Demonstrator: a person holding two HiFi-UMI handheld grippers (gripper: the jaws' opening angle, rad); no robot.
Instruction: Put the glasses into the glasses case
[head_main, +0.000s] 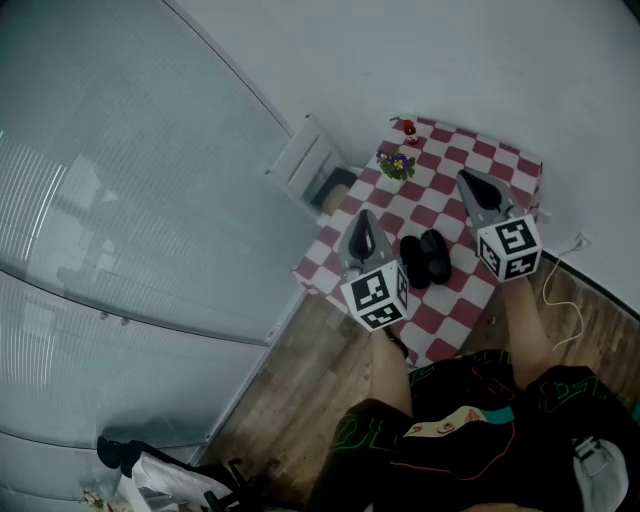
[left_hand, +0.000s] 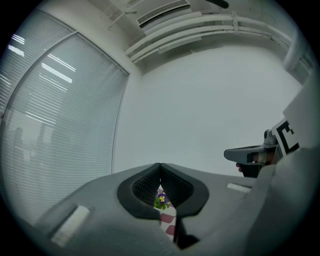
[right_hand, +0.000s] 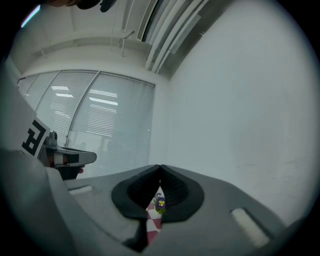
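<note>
A black glasses case (head_main: 425, 257) lies open on the red-and-white checked table (head_main: 455, 160), its two halves side by side; I cannot make out any glasses. My left gripper (head_main: 364, 222) hovers just left of the case, jaws shut with nothing between them. My right gripper (head_main: 468, 180) hangs above the table right of the case, also shut and empty. Each gripper view looks along closed jaws, the left gripper (left_hand: 160, 166) and the right gripper (right_hand: 160, 168) both aimed at the wall, with a sliver of checked cloth below.
A small pot of purple and yellow flowers (head_main: 397, 164) and a small red object (head_main: 408, 127) stand at the table's far end. A white stand (head_main: 312, 160) is left of the table. A white cable (head_main: 560, 290) trails on the wooden floor at right.
</note>
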